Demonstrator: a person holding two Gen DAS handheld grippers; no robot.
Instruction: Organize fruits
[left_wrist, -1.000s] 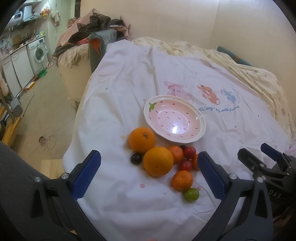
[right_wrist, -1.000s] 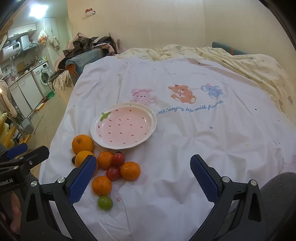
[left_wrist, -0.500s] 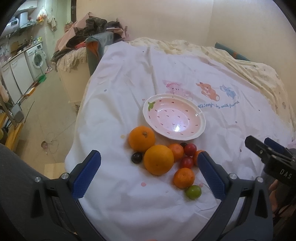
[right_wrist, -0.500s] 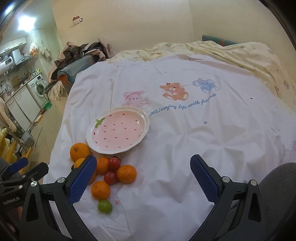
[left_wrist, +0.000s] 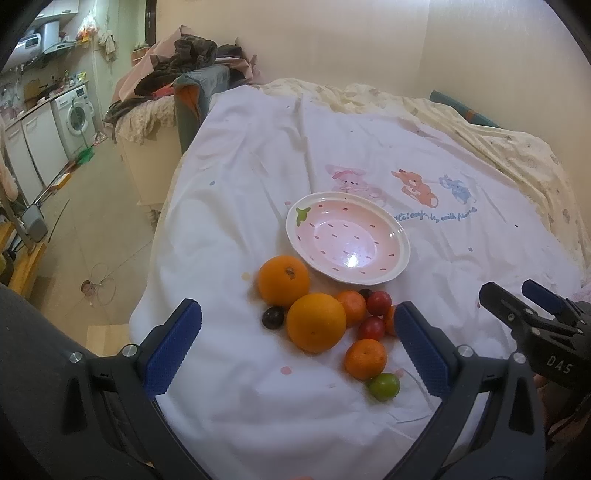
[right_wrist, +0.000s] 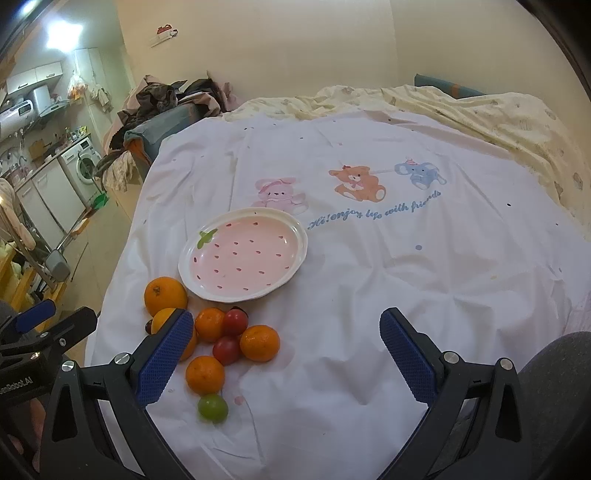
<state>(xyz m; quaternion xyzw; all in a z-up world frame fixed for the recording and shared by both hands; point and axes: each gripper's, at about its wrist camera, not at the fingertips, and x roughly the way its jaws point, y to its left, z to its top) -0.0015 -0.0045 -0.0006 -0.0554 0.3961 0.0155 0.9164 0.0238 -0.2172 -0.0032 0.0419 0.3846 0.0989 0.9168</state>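
A pink strawberry-pattern plate (left_wrist: 400, 254) (right_wrist: 299, 258) lies empty on the white printed sheet. In front of it sits a cluster of fruit: two big oranges (left_wrist: 316, 322) (right_wrist: 165, 295), several small tangerines (left_wrist: 365, 359) (right_wrist: 259, 342), red cherry tomatoes (left_wrist: 378, 302) (right_wrist: 235, 322), a dark plum (left_wrist: 273, 318) and a green fruit (left_wrist: 384, 386) (right_wrist: 212, 407). My left gripper (left_wrist: 295, 350) hangs open above the near side of the fruit, holding nothing. To the right of the fruit, my right gripper (right_wrist: 286, 360) is open and holds nothing.
The sheet (right_wrist: 406, 295) covers a bed with a yellow quilt (right_wrist: 498, 114) at the back. A pile of clothes (left_wrist: 184, 62) lies past the bed's far left corner. The floor and a washing machine (left_wrist: 75, 110) are off the left edge.
Both grippers have drawn back and risen a little, so the fruit and plate sit slightly farther off. The fruit has not moved.
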